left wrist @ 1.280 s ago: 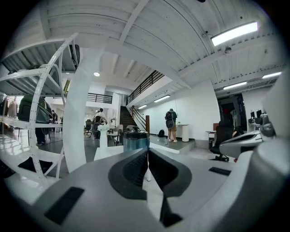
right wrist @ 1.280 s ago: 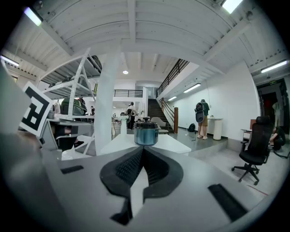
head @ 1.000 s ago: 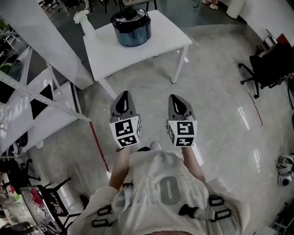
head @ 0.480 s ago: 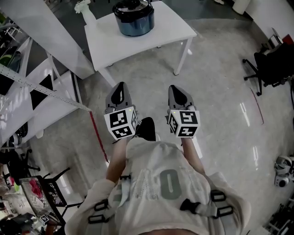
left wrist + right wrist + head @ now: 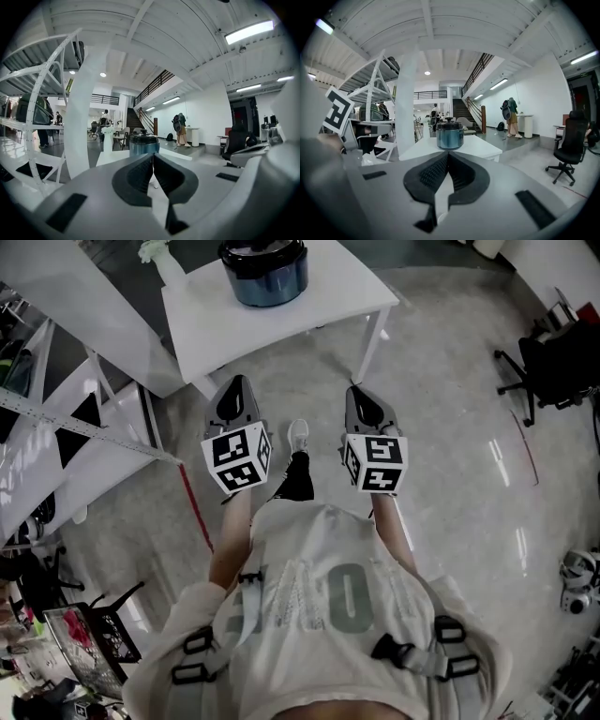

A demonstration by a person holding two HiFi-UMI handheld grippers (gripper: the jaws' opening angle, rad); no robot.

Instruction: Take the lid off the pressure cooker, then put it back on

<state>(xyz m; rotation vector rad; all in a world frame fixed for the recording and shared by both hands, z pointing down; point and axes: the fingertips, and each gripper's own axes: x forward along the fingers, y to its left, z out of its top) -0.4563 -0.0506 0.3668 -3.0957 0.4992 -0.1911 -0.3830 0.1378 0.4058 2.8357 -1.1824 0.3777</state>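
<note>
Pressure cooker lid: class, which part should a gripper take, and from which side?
Probably the black knob atop the lid, from above: it stands proud at the centre, and the pressure cooker sits upright on the table.

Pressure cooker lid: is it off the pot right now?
No, the black lid sits on top of the blue pressure cooker on the white table.
</note>
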